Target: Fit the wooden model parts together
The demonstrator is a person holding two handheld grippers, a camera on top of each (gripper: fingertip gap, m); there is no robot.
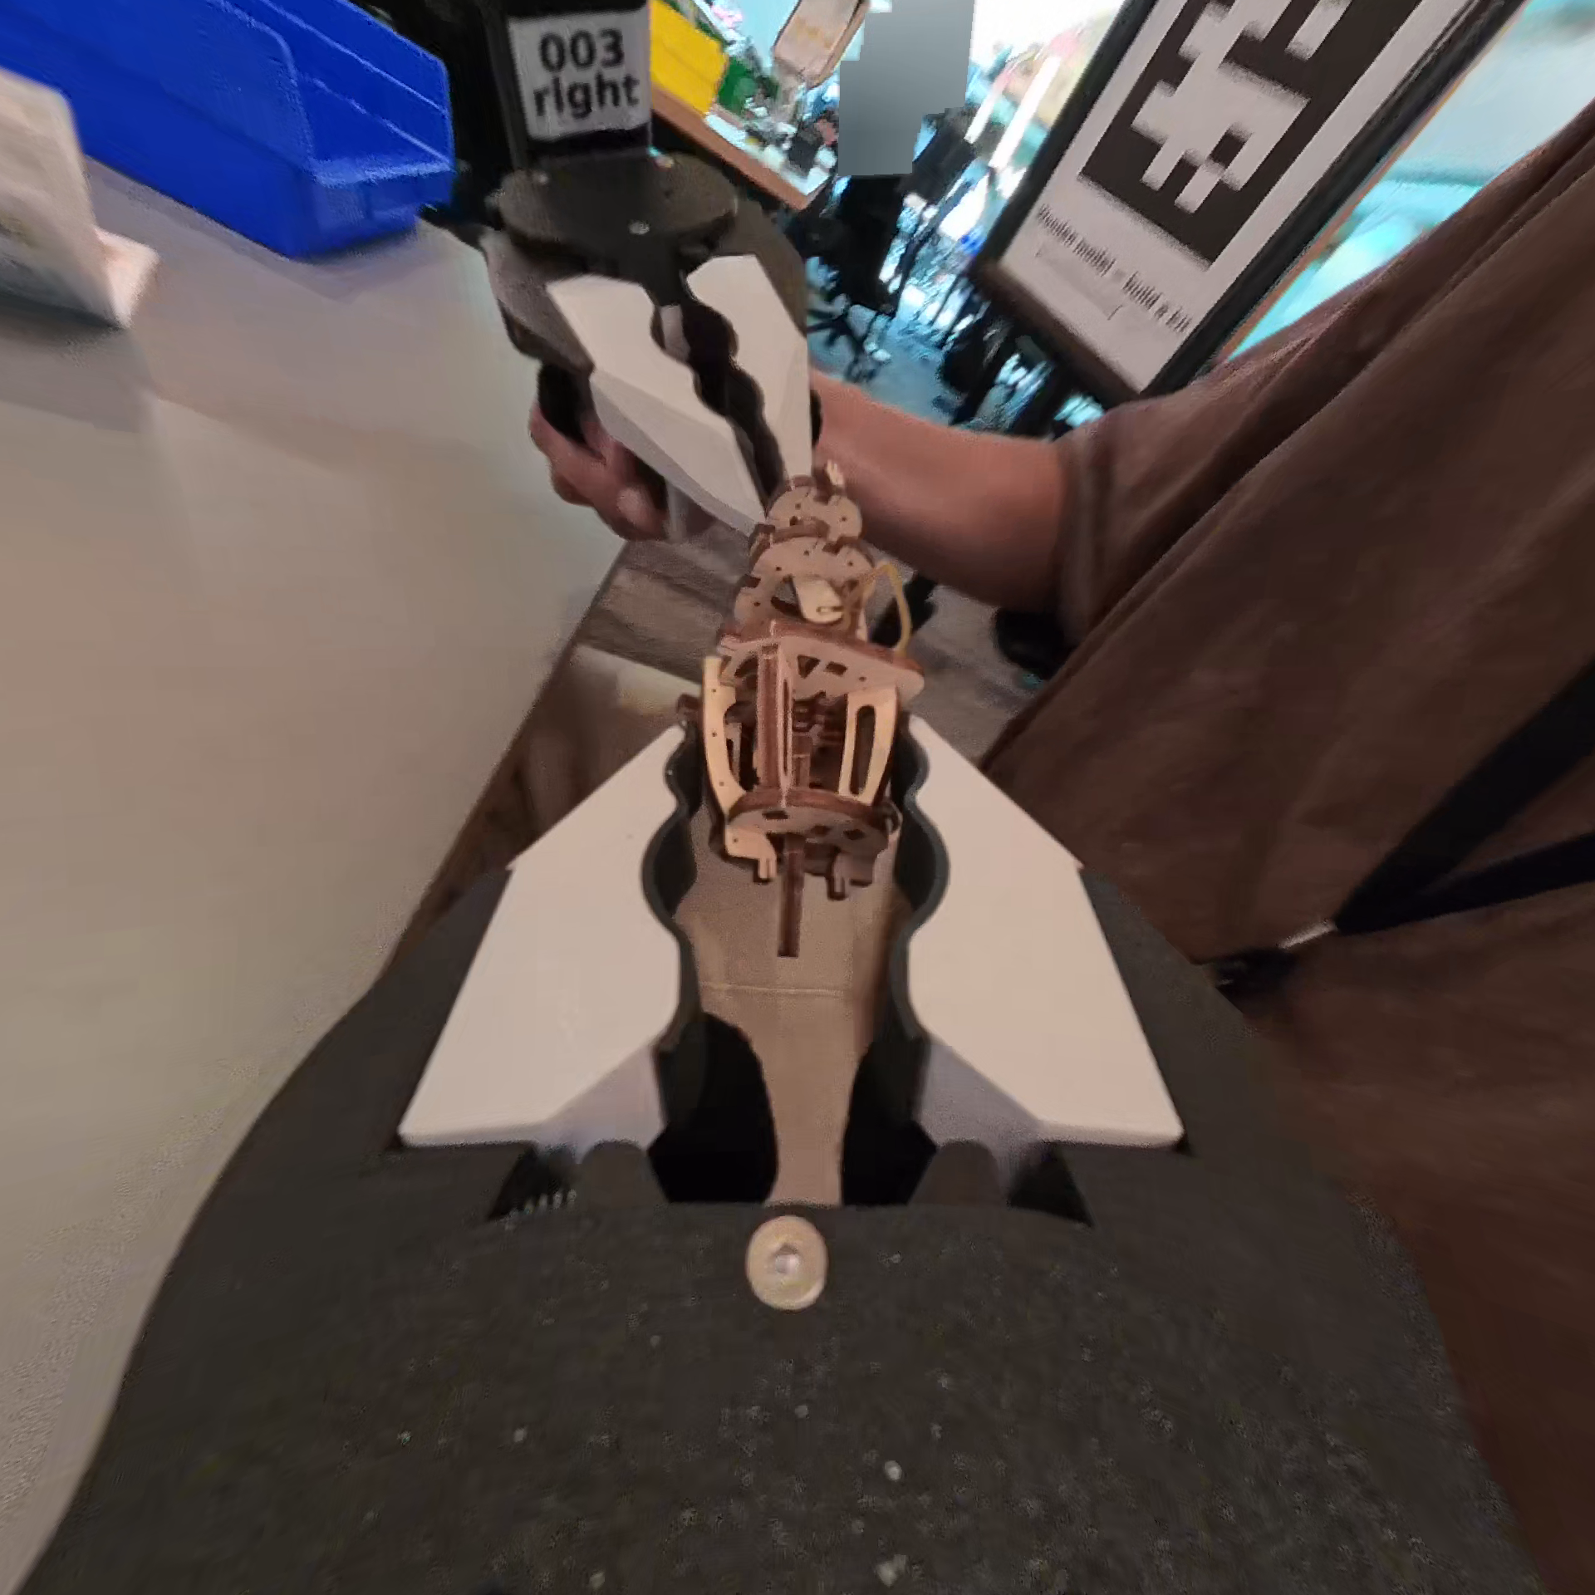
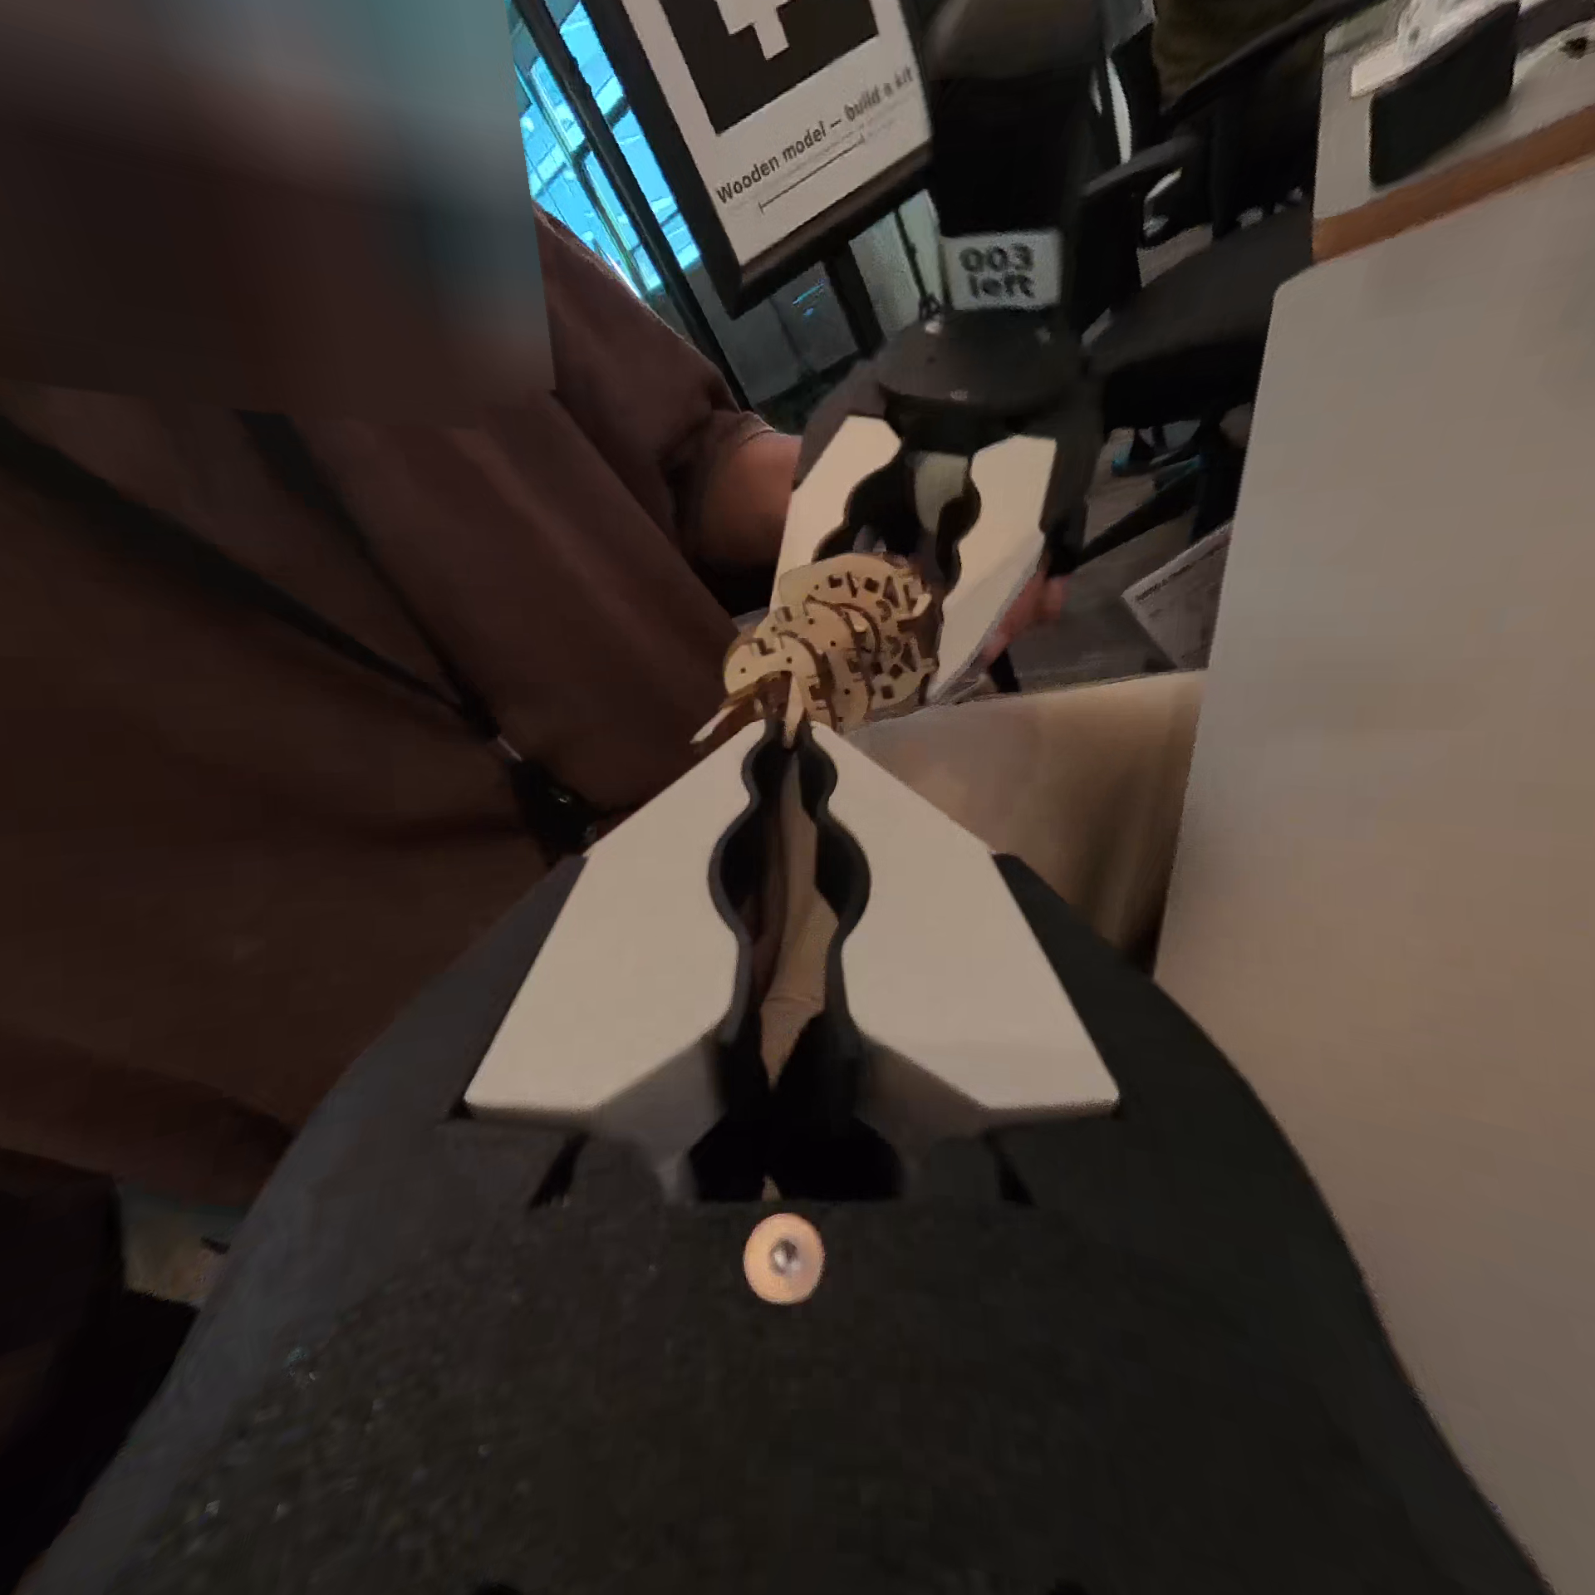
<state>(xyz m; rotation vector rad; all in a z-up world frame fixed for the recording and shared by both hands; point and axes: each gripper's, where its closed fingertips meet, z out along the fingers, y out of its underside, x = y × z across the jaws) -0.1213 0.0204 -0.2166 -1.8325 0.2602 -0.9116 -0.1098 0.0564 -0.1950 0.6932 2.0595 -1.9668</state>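
The pale grey counter (image 1: 216, 604) and a blue plastic bin (image 1: 259, 112) lie to one side. Held in the air beside the counter, the light-brown laser-cut wooden model assembly (image 1: 798, 742) spans both grippers. The left gripper (image 1: 794, 777) has its fingers narrowed on the cage-like body; the right gripper (image 2: 790, 734) pinches a thin tab at the disc end. It looks light, stiff and brittle: grip solid frames, not thin spokes.
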